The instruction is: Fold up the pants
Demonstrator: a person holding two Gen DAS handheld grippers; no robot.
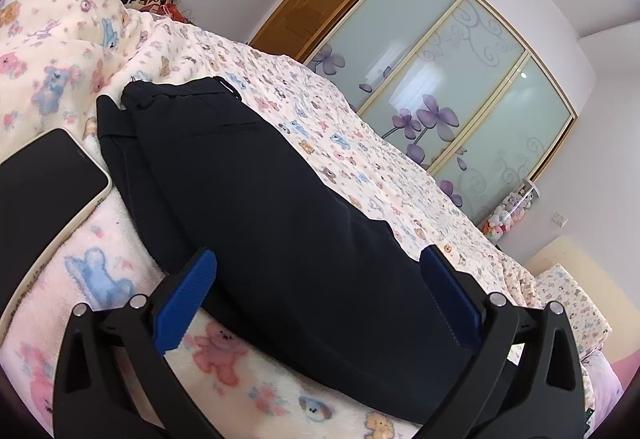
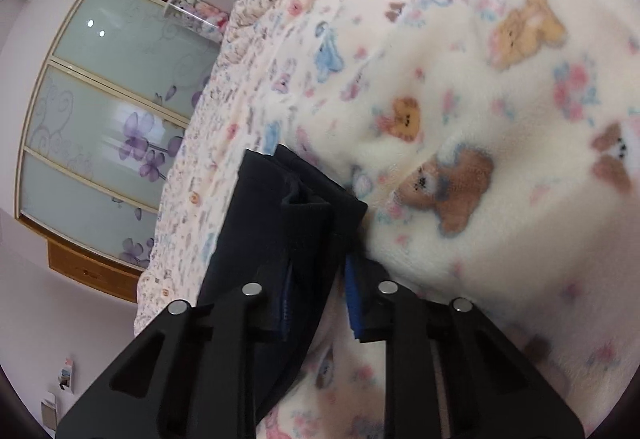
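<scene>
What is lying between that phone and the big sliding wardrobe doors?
In the left wrist view, the dark pants lie beside the phone; beyond them only teddy-bear bedding stretches toward the wardrobe doors.

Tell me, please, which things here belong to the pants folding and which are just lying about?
Belong: pants; left gripper, jaws wide; right gripper, pants between its pads.
Lying about: phone; teddy blanket; wardrobe.

The pants (image 1: 248, 175) were dark navy, almost black, and lay folded lengthwise, stretched from near to far. The waistband end, with a slit back pocket showing, lay at the far left. In the right wrist view a cuff end (image 2: 296, 207) hung bunched and lifted.
</scene>
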